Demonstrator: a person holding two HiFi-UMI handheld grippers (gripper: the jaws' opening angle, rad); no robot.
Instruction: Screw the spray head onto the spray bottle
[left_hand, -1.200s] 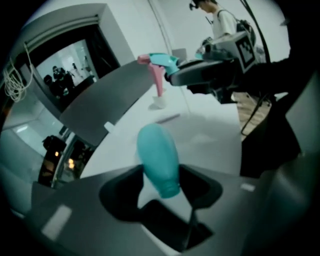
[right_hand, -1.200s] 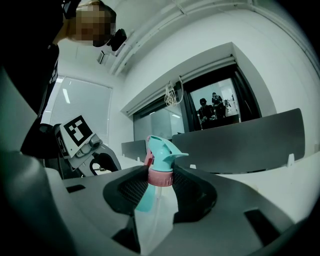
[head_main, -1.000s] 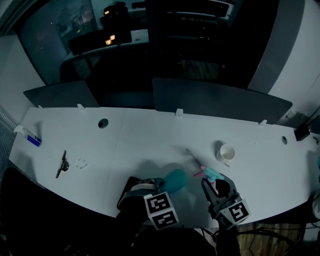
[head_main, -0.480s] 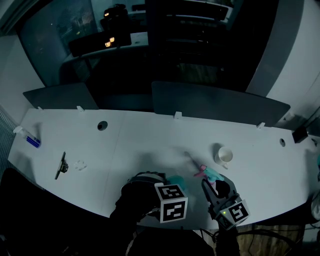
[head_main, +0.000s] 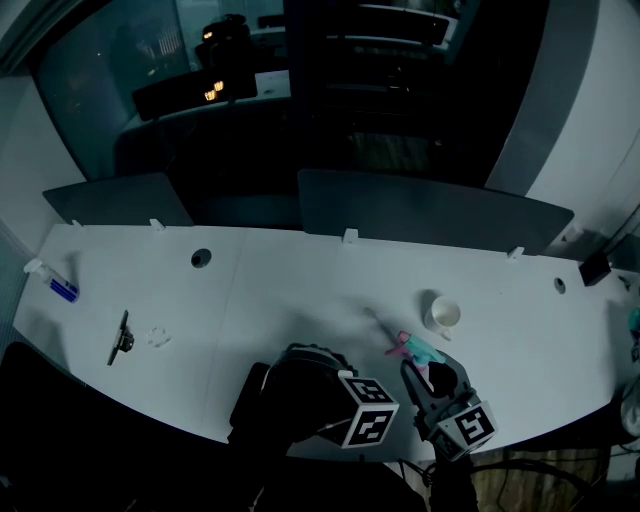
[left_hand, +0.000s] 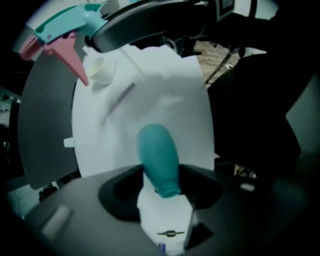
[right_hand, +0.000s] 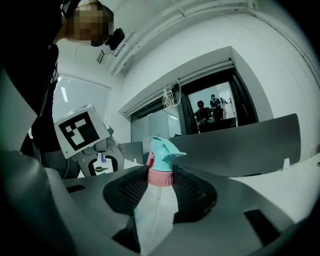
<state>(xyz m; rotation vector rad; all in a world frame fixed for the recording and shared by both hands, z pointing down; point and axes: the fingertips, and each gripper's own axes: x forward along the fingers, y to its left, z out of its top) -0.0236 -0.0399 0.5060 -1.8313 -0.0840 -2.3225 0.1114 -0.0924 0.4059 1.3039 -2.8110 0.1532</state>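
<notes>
- Left gripper (left_hand: 162, 186), pointing steeply down at the table's near edge, has its jaws closed on a teal bottle (left_hand: 157, 152). The open neck faces back into the gripper and the rounded base points out over the table (head_main: 300, 290).
- In the head view the bottle is hidden beneath the left gripper and the dark sleeve (head_main: 295, 390) behind it.
- Right gripper (right_hand: 160, 184), held level just to the right, clamps the spray head (right_hand: 164, 149) by its pink collar (right_hand: 160, 177). The teal nozzle stands beyond the jaw tips.
- Head and bottle are apart: in the left gripper view the spray head hangs at upper left, well clear of the bottle, and is not yet screwed on.
- Just past the spray head a white cup (head_main: 442, 315) sits on the table.
- Far to the left lie a small dark clip (head_main: 122, 336) and, near the edge, a blue-and-white item (head_main: 62, 290).
- Grey dividers (head_main: 430, 212) line the table's far edge, with dark glass behind them.
</notes>
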